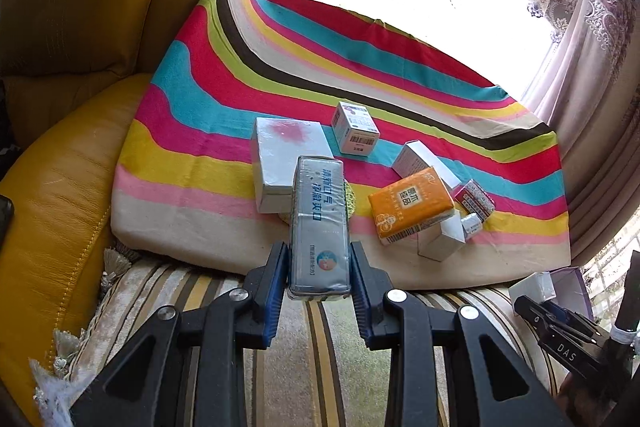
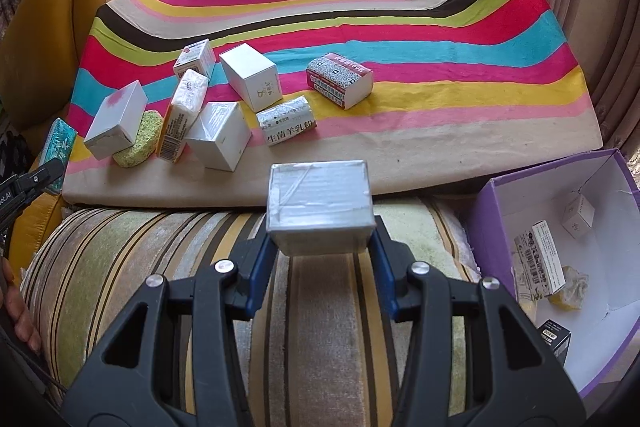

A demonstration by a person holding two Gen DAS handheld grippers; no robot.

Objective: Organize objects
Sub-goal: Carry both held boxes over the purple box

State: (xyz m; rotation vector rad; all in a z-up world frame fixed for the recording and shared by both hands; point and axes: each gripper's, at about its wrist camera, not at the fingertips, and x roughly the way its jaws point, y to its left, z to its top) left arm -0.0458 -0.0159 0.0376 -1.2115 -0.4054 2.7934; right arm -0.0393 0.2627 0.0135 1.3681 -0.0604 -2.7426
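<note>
My left gripper [image 1: 319, 255] is shut on a long silver-blue wrapped pack [image 1: 318, 211], held above the sofa's edge in front of the striped cloth [image 1: 192, 183]. My right gripper [image 2: 320, 239] is shut on a grey taped box [image 2: 320, 203], also held over the sofa. On the cloth lie a white box with a pink stain [image 2: 116, 119], a green sponge [image 2: 140, 139], an orange pack [image 2: 182, 115], several white boxes, a silver pack [image 2: 286, 121] and a red-and-white pack [image 2: 340, 79]. To the right stands an open purple box [image 2: 500, 195].
The purple box holds a few small cartons and a yellow crumpled thing. Yellow leather cushions [image 1: 80, 7] rise on the left. A striped sofa seat [image 2: 140, 247] runs in front of the cloth. Curtains [image 1: 592, 87] and a bright window close the far side.
</note>
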